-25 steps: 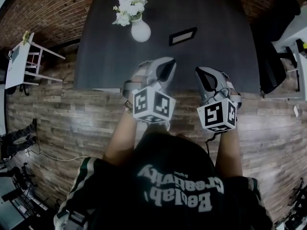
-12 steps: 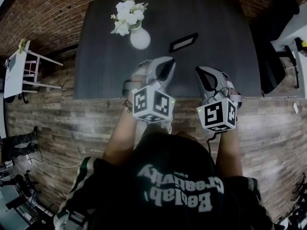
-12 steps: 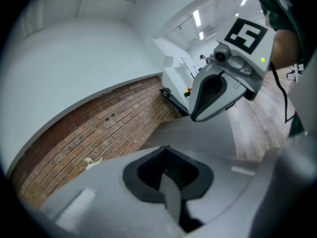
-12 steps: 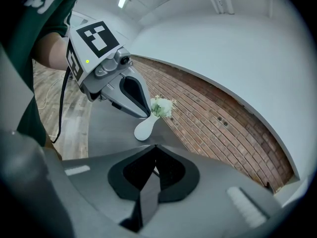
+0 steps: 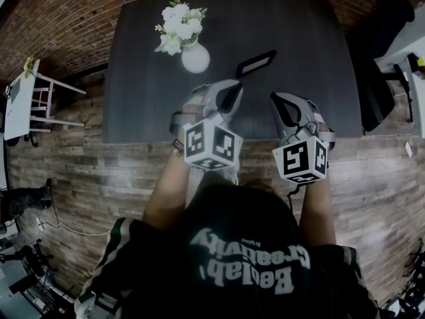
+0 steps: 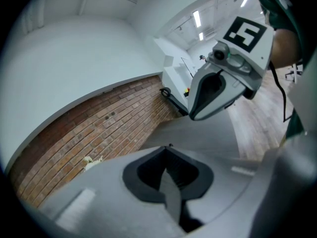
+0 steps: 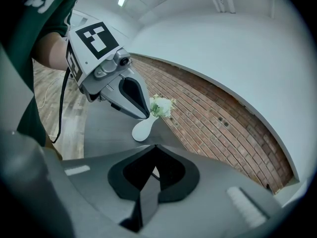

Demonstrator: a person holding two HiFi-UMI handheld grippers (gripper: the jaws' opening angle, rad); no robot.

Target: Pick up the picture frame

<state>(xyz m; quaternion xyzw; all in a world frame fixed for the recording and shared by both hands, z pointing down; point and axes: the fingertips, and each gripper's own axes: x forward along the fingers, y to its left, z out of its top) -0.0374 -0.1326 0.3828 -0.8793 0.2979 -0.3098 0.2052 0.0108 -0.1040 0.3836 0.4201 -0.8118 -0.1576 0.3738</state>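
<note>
The picture frame (image 5: 255, 63), black-rimmed with a pale insert, lies flat on the dark table (image 5: 305, 52) right of the middle. My left gripper (image 5: 230, 96) hovers over the table's near part, just short of the frame, jaws shut and empty. My right gripper (image 5: 279, 105) hangs beside it, to the right and nearer than the frame, also shut with nothing in it. The left gripper view shows its own closed jaws (image 6: 168, 148) and the right gripper (image 6: 218, 90) beyond. From the right gripper view I see its closed jaws (image 7: 155, 148) and the left gripper (image 7: 126, 95).
A white vase with white flowers (image 5: 195, 57) stands left of the frame, also in the right gripper view as the vase (image 7: 143, 129). A white side table (image 5: 23, 88) is at the far left, a black chair (image 5: 375, 88) at the right. A brick wall (image 5: 73, 18) runs behind.
The table, vase and frame have slid lower in the head view, nearer to me. Both grippers hold the same pose, jaws unchanged.
</note>
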